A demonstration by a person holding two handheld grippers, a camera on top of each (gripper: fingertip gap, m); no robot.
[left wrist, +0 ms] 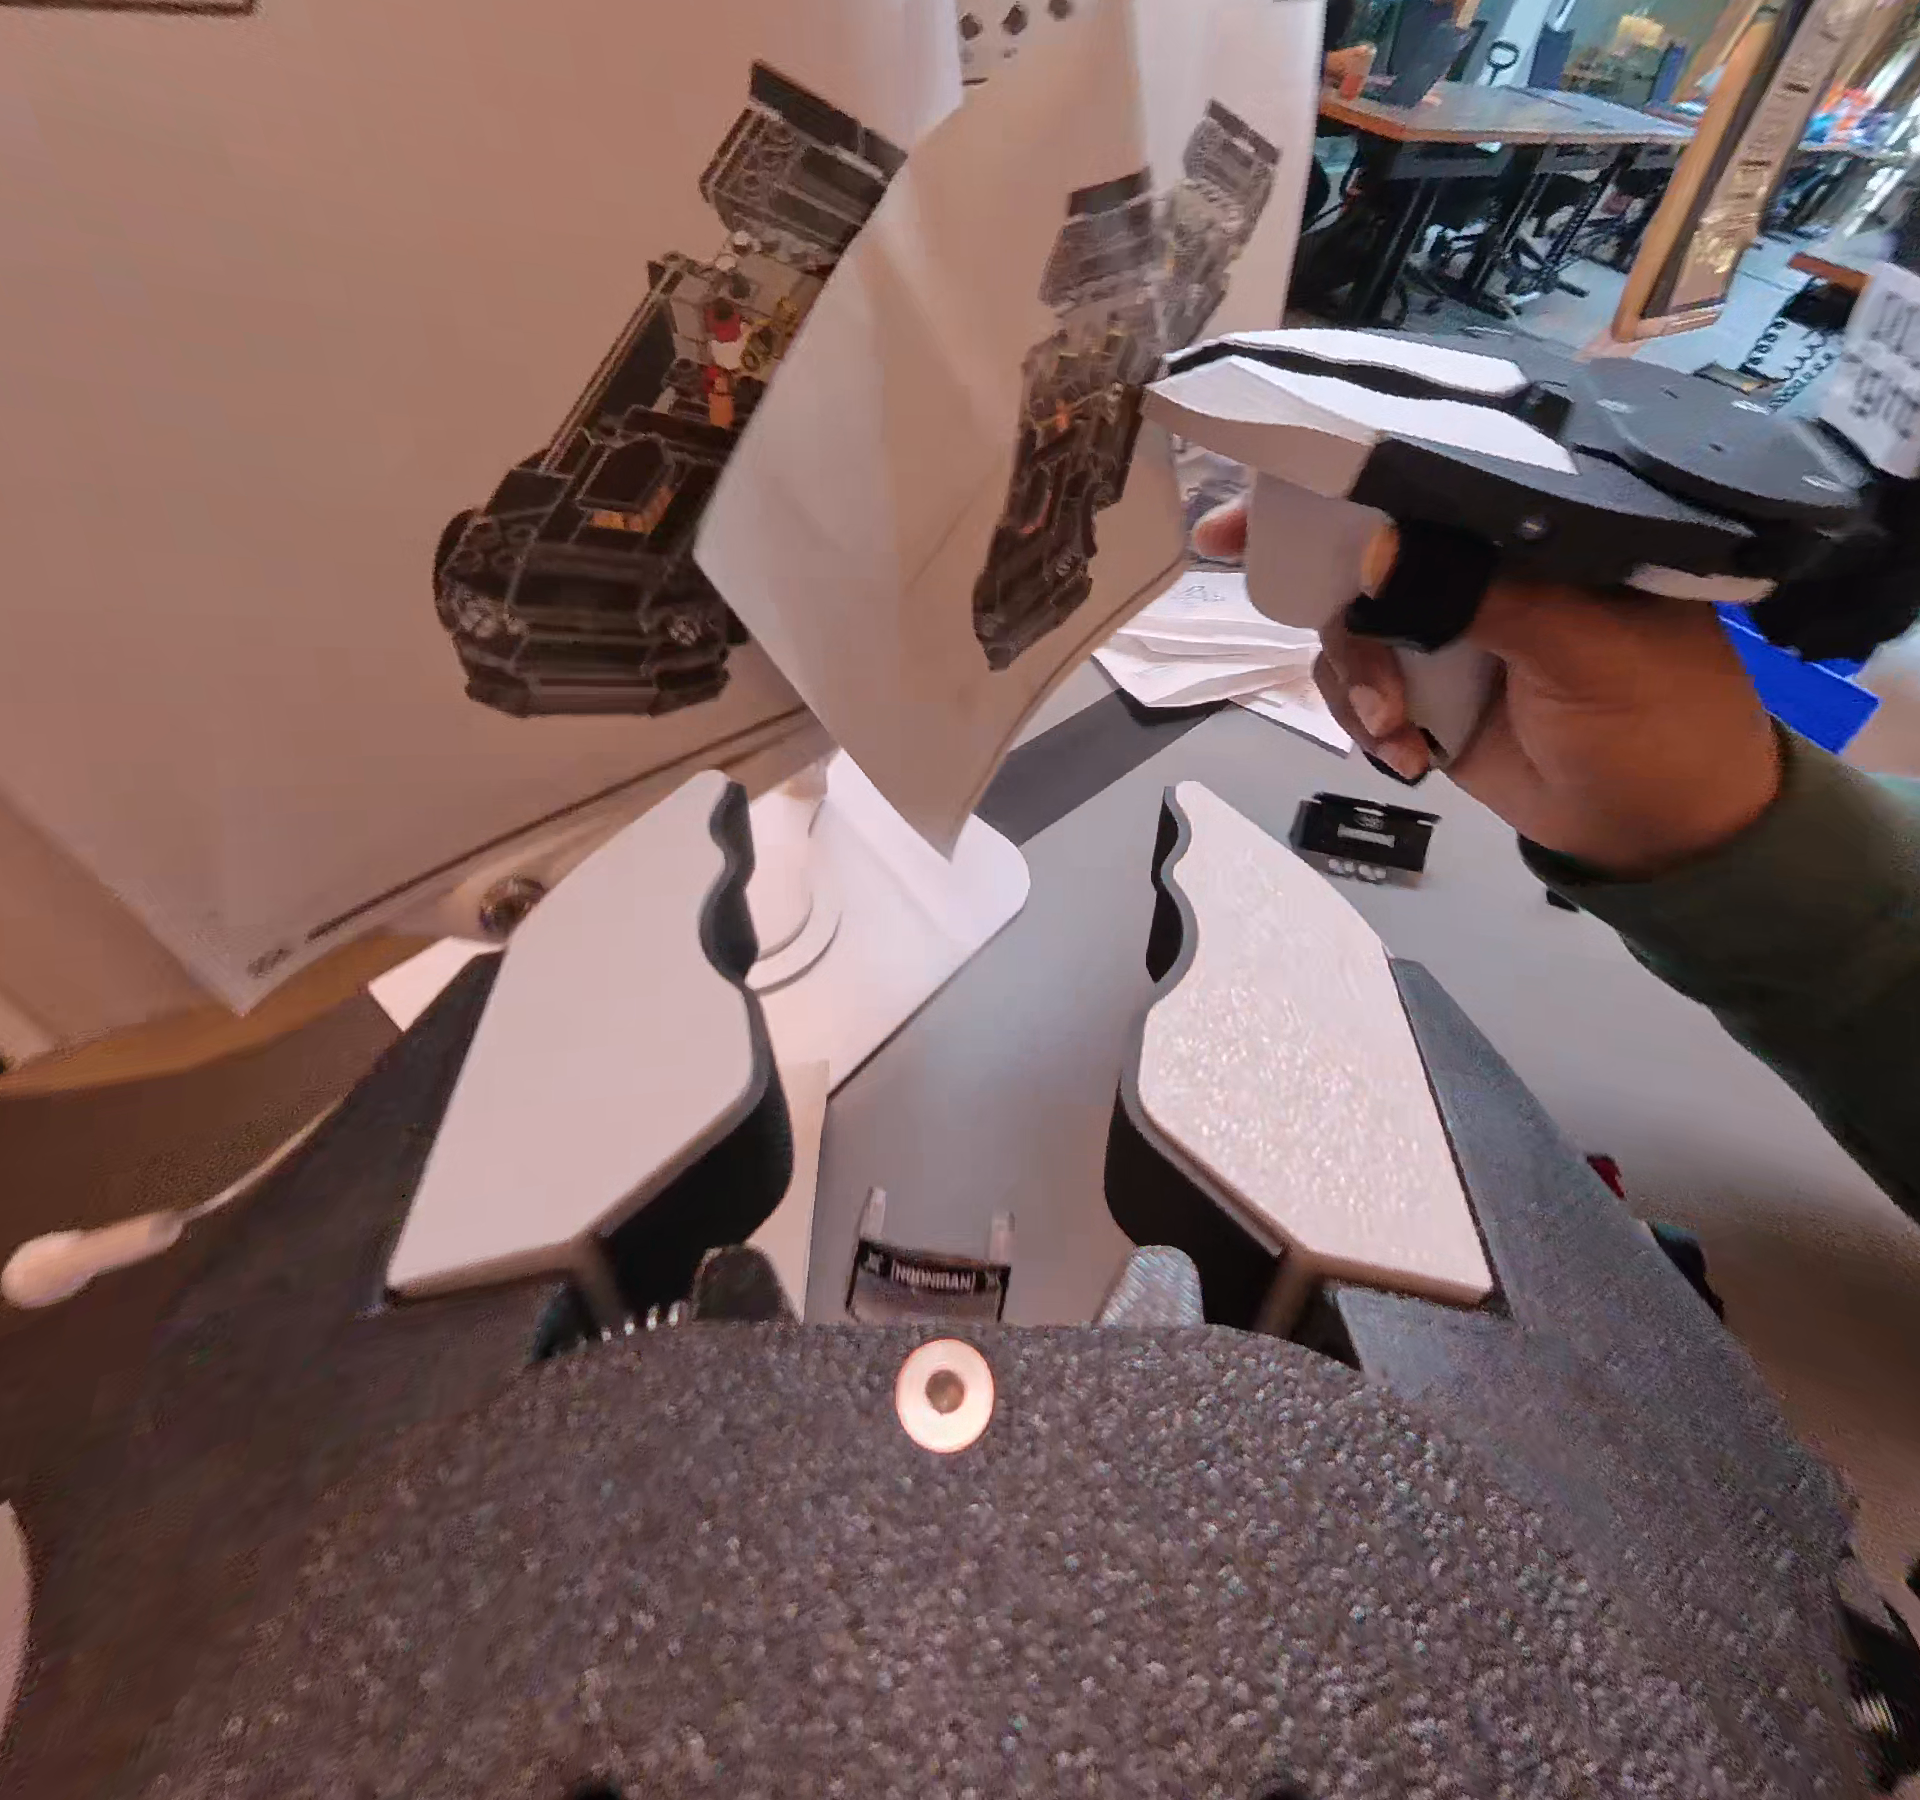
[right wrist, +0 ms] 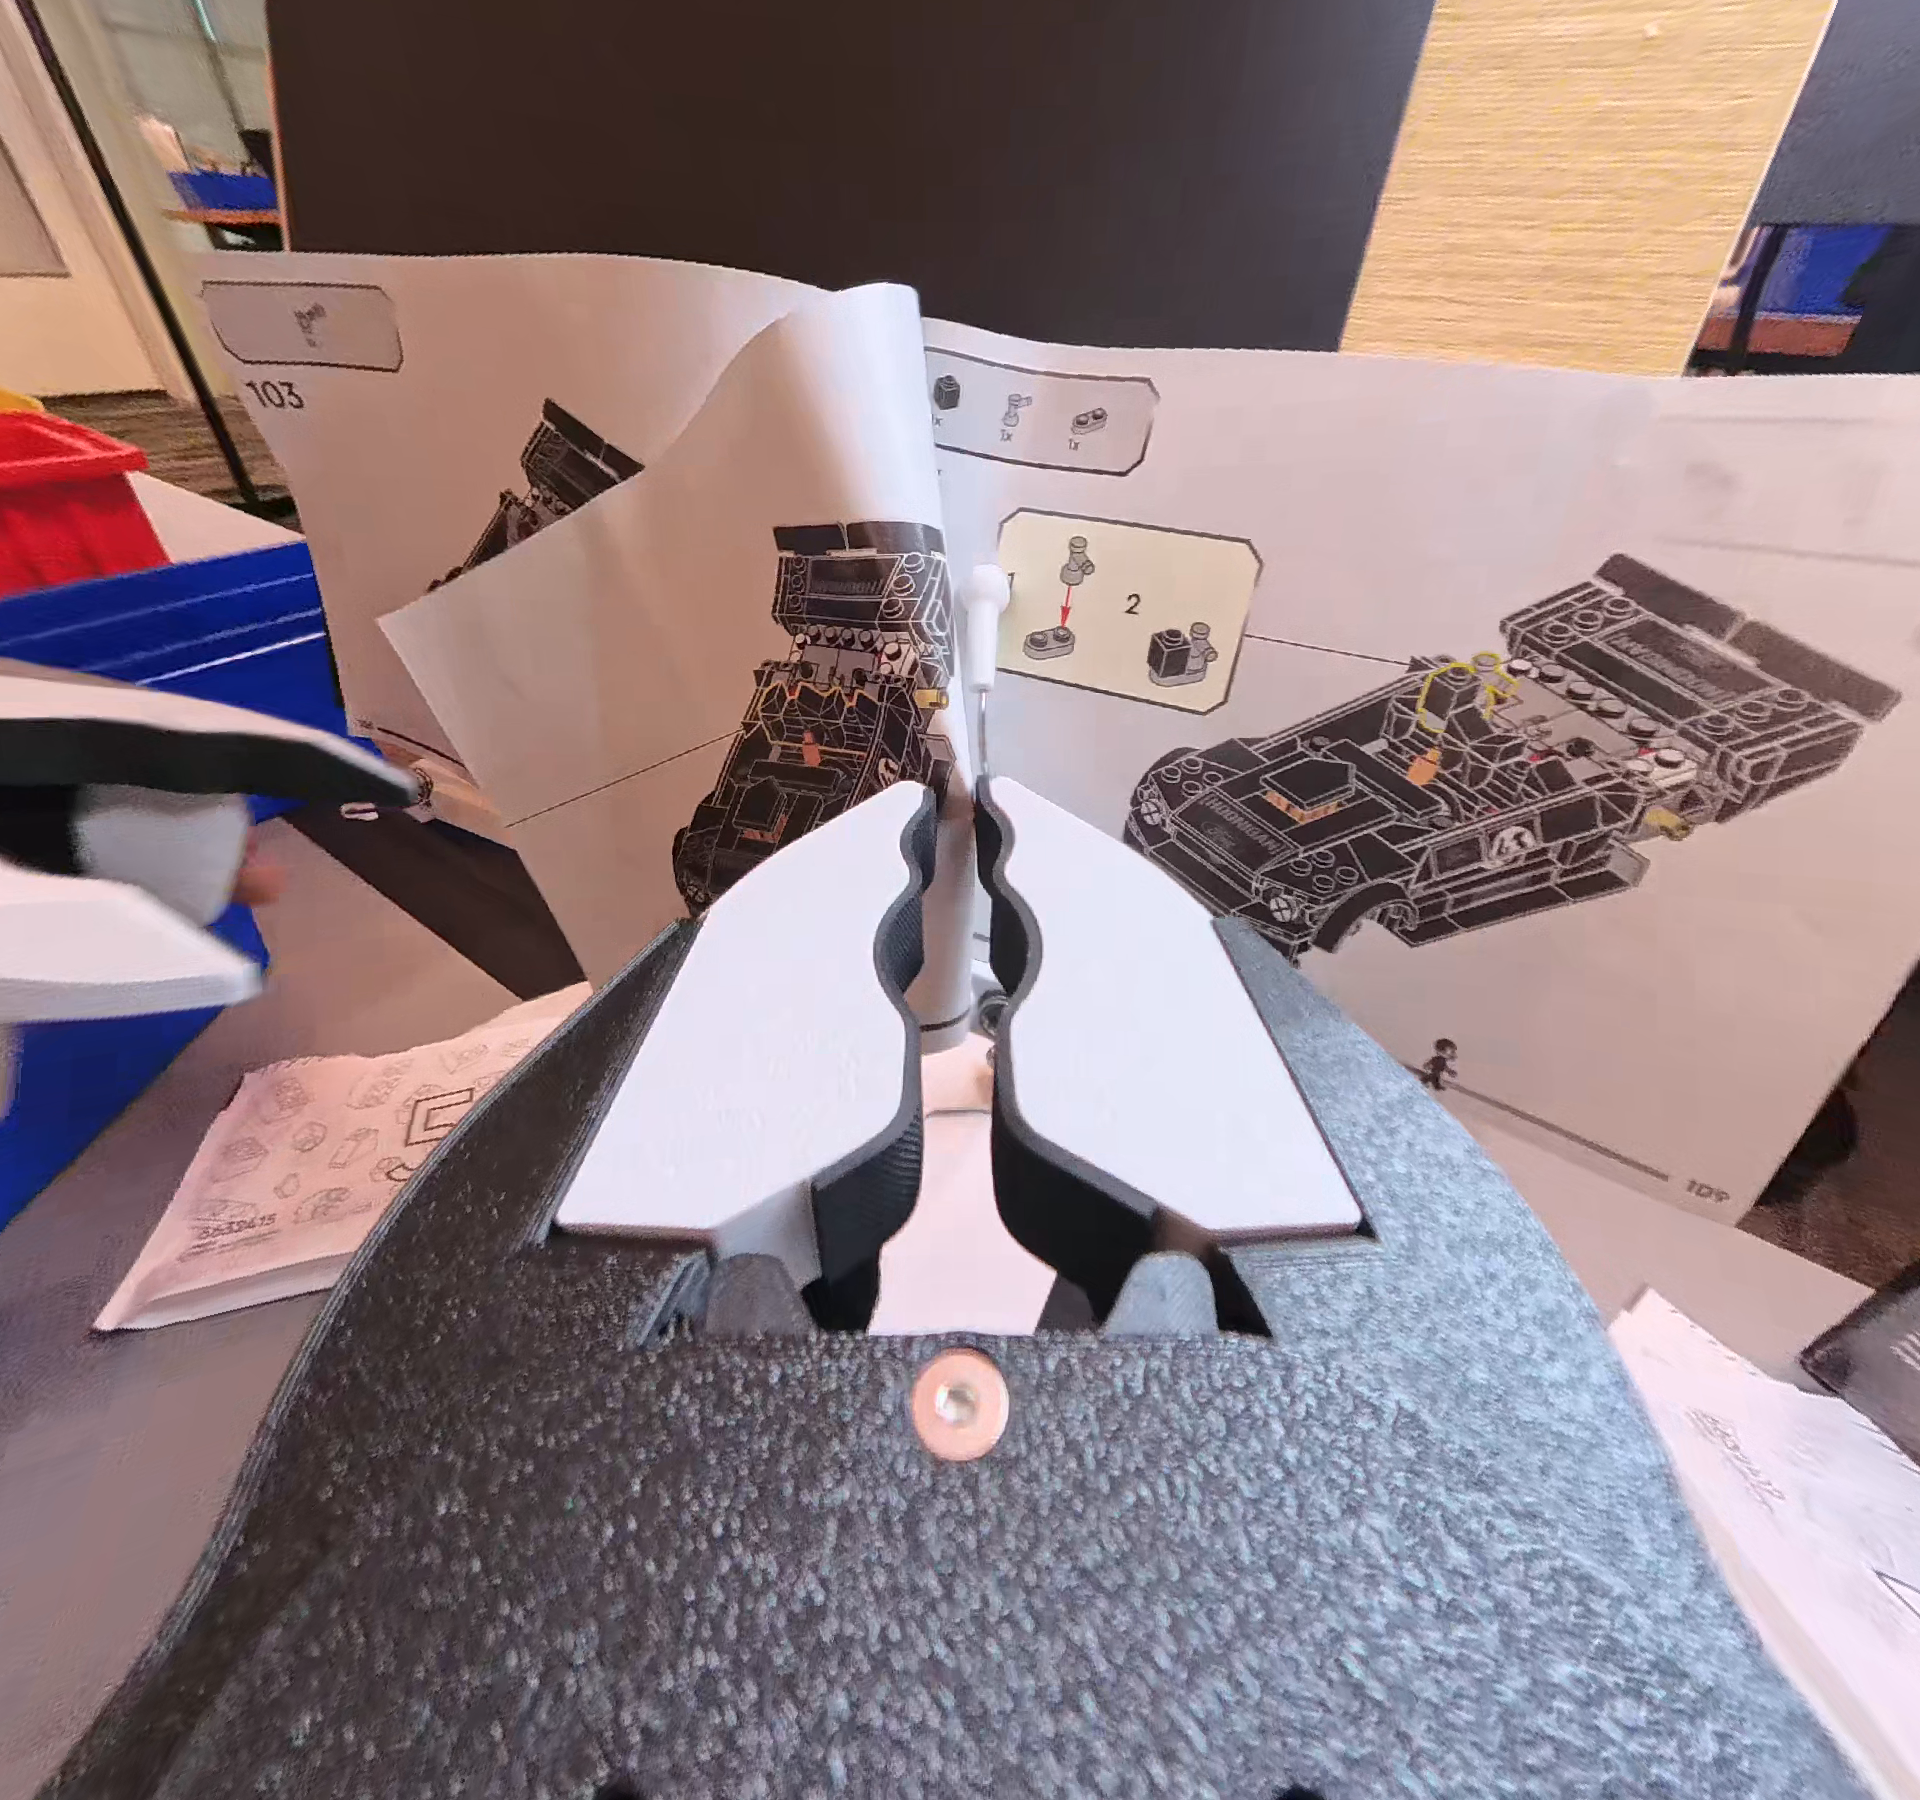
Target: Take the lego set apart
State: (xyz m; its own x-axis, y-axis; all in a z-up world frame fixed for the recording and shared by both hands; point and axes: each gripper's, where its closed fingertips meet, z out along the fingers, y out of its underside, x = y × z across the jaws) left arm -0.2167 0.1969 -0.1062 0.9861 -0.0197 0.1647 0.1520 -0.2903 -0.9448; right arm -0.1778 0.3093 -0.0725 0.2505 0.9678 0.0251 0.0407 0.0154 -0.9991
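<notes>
Booklet page mid-turn, lego car low on the counter

The booklet (right wrist: 1455,711) stands ahead of both tools; right tool (right wrist: 954,805) nearly clenched, holding nothing I can tell; left tool (left wrist: 951,815) released, with the lego car (left wrist: 1363,834) ahead-right, nearer the right hand (left wrist: 1558,701).

Small black lego piece (left wrist: 1363,838) on table

Our left gripper (left wrist: 951,877) hangs with its jaws wide apart, holding nothing. Our right gripper (right wrist: 954,815), gripped by our right hand (left wrist: 1590,701), has its jaws nearly closed.
</notes>
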